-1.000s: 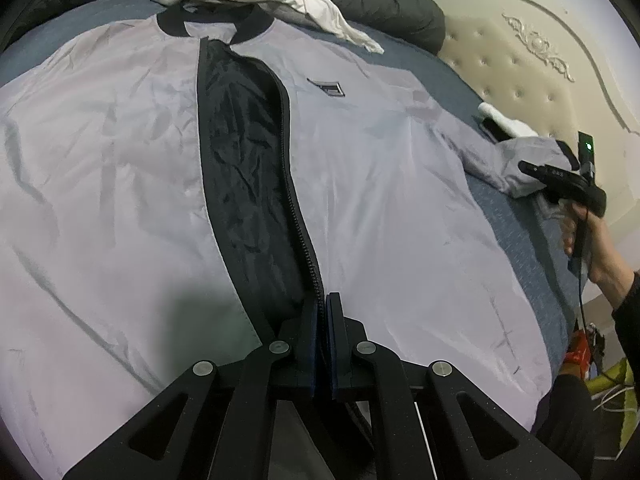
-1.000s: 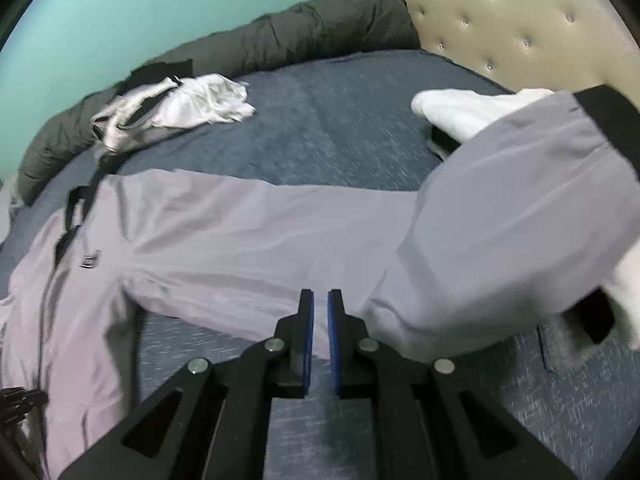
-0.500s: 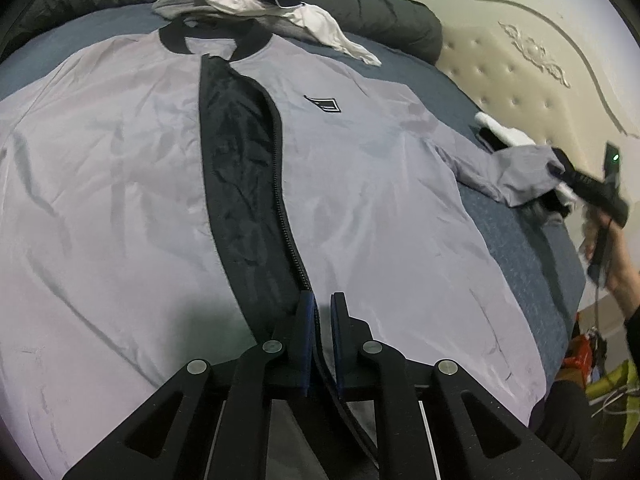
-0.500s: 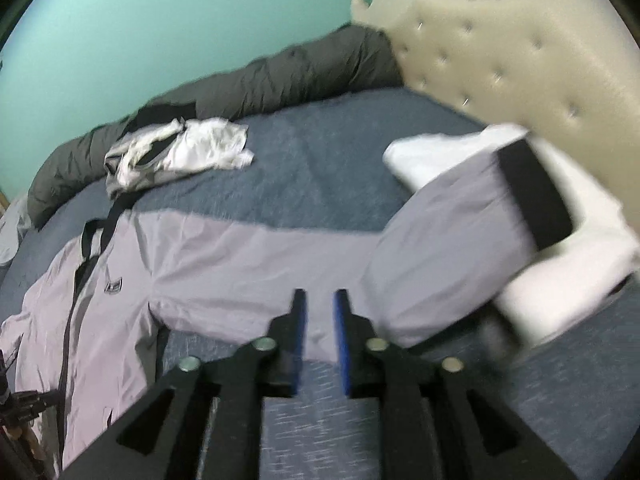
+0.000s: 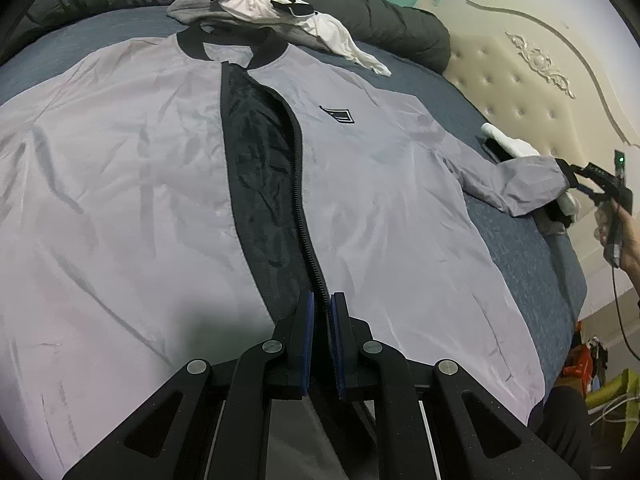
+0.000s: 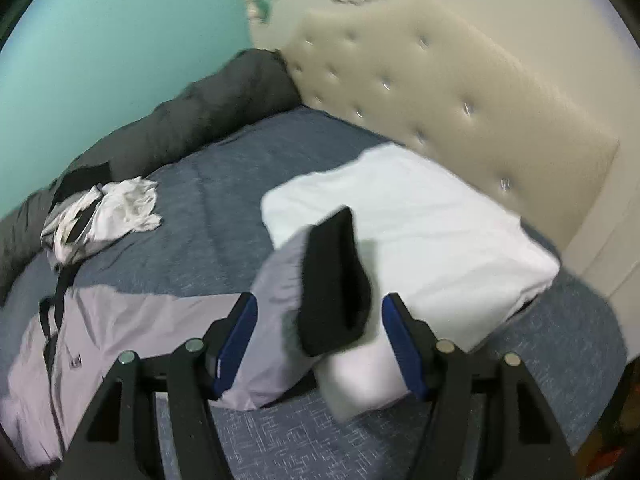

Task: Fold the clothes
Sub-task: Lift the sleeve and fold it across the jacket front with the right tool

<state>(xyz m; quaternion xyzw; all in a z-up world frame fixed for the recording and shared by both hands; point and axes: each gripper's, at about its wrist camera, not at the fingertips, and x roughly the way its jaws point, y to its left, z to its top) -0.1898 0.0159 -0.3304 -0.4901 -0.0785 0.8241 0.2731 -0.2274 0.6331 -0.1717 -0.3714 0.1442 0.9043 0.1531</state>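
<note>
Grey jacket (image 5: 400,208) lies front-up and spread flat over most of the bed (image 5: 520,252), black collar toward the far edge, hem at the near edge, long axis running near to far; zip part open, black lining showing. Left gripper (image 5: 322,340) sits at the hem, jaws together with the zipper edge of the right-hand panel running between its pads; clamped on the jacket, as far as can be seen. One sleeve (image 6: 276,300) stretches out sideways toward the headboard (image 6: 460,92), its black cuff (image 6: 336,276) standing up between the blue pads of the right gripper (image 6: 320,344). Those jaws are opening, wide apart, pads clear of the cuff on both sides. Right hand is the nearer one to the sleeve, and folding it in would mean carrying it across toward the zip. Cuff rests against a folded white garment (image 6: 432,232) at the headboard edge. Loose pile of grey and white clothes (image 5: 260,4) by the far edge, against a dark rolled duvet (image 5: 380,20). No containers in view
</note>
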